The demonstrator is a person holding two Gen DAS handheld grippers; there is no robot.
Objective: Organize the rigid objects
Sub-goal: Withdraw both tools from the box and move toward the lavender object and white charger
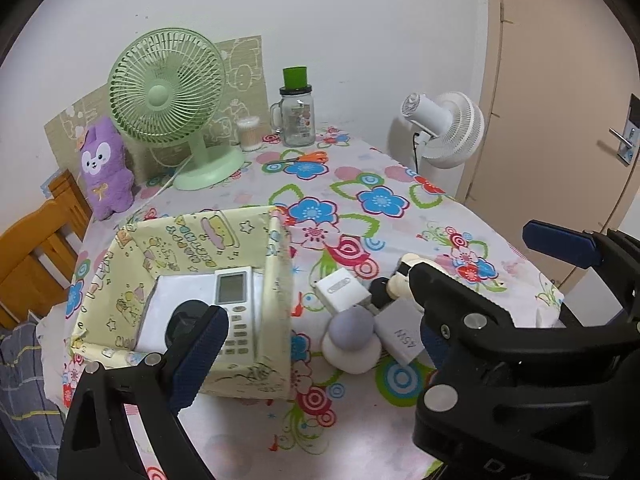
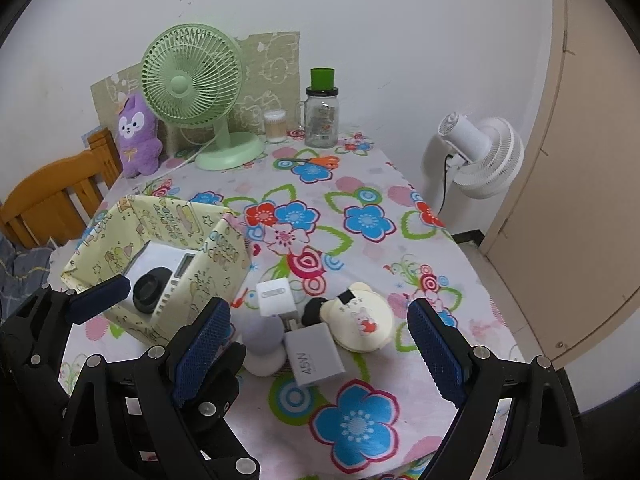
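A yellow patterned fabric box point(image 1: 276, 280) point(image 2: 224, 256) stands on the flowered table. It holds a white carton point(image 1: 176, 292), a white remote point(image 1: 236, 304) and a black round piece point(image 2: 150, 286). To its right a small pile lies on the cloth. In it are a white plug cube point(image 2: 274, 298), a grey 45W charger point(image 2: 316, 354), a cream bear-shaped case point(image 2: 360, 318), a small black item point(image 2: 314, 308) and a lavender-and-white round object point(image 1: 352, 338). My left gripper point(image 1: 316, 348) hangs open near the box's front corner. My right gripper point(image 2: 320, 354) is open above the pile, holding nothing.
At the back stand a green desk fan point(image 1: 168, 92), a purple plush point(image 1: 106, 168), a swab jar point(image 1: 249, 134) and a green-lidded glass jar point(image 1: 297, 114). Orange scissors point(image 1: 308, 157) lie nearby. A wooden chair point(image 1: 36, 256) is left; a white fan point(image 1: 448, 128) and door are right.
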